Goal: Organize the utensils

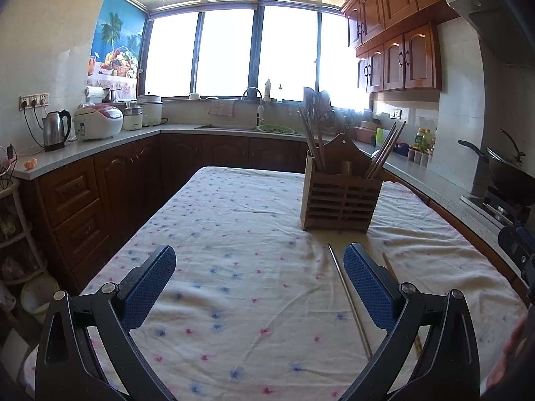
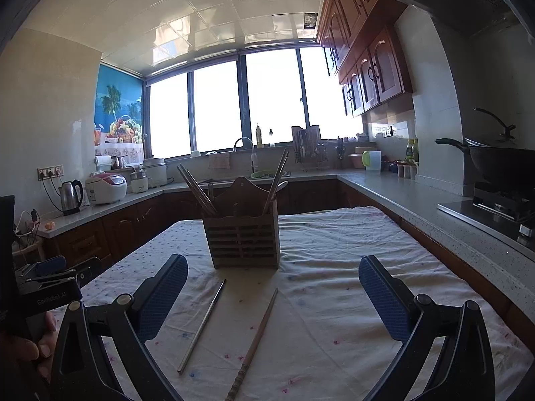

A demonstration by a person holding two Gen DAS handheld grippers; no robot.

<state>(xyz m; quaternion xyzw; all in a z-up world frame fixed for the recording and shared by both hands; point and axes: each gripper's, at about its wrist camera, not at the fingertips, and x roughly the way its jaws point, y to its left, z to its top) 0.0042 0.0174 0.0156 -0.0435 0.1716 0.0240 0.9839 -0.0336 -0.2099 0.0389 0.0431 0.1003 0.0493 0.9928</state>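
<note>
Slatted wooden holder [image 2: 243,240] upright, chopsticks inside, perhaps a spoon too.

On the table [image 2: 334,267]: 1 wooden utensil holder [image 2: 243,237], 2 loose chopsticks — 1 metal chopstick [image 2: 202,325], 1 wooden chopstick [image 2: 255,342]. 2 bunches of chopsticks stand in the holder — their number is unclear. 2 grippers in view.
</note>
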